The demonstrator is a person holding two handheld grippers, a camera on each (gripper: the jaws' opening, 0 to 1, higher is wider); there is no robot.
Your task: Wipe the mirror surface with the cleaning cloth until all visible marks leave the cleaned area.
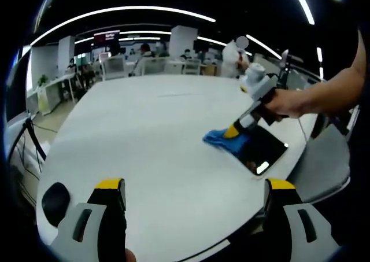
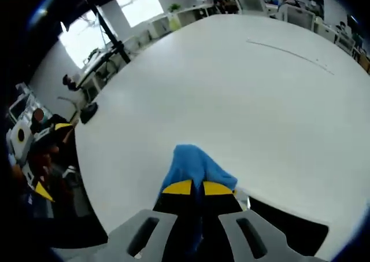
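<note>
I see no containers here, and the one sign far off in the left gripper view is too blurred for me to read. The mirror is a dark, glossy rectangular slab lying flat on the white table, near its edge, well ahead and to the right of my left gripper jaws; it reflects a bright streak near its near corner. The blue cleaning cloth is crumpled, touching the mirror's far-left corner. My right gripper has its yellow-tipped jaws closed on the cloth, which bunches up just ahead of the tips in the right gripper view, with the mirror's dark surface showing just beside and under the jaws to the right. A hand holds that gripper. My left jaws stand wide apart, holding nothing, above bare table.
</note>
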